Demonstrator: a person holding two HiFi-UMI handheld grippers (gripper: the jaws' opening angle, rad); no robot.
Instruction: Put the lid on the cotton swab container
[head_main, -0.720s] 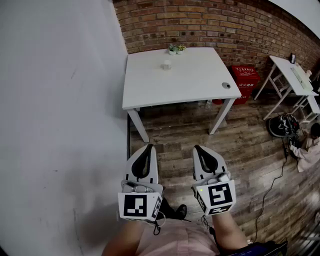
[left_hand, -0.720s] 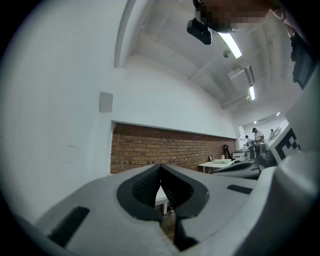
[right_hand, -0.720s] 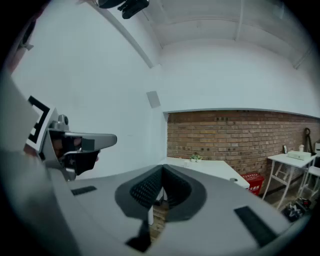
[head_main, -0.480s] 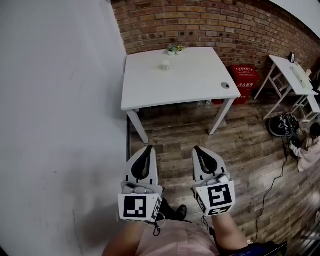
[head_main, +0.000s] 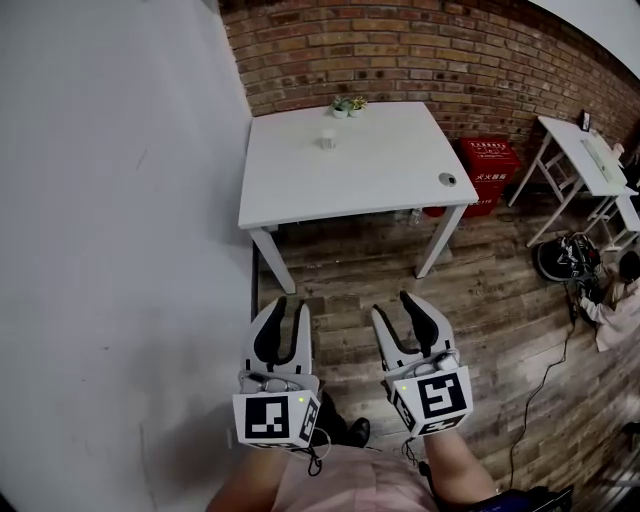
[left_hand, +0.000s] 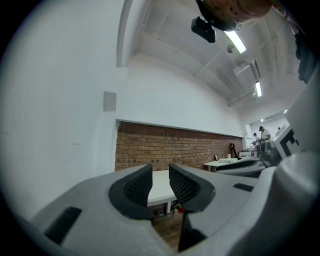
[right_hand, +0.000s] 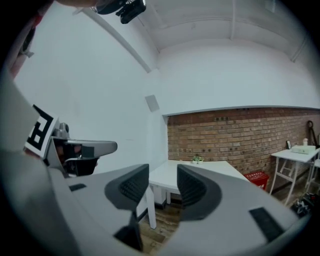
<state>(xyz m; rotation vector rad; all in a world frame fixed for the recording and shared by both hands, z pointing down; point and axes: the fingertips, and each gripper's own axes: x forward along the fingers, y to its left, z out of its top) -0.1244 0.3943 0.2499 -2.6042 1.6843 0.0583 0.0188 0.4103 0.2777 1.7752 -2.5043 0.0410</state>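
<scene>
1. Whereas the jaws stood together a moment ago, both pairs have now parted: left gripper (head_main: 289, 305) by a narrow gap, right gripper (head_main: 395, 305) wider. Nothing sits between either pair.
2. Meaning, as I judge it: I am readying a grasp. Both grippers hang over the floor, well short of the counter (head_main: 370, 190).
3. Cotton swab container (head_main: 327, 141): small, pale, upright, on the counter's far part near the potted plants (head_main: 348, 105). Too small for detail.
4. Lid (head_main: 447, 180), presumably: round disc near the counter's right edge, well apart from the container.
</scene>
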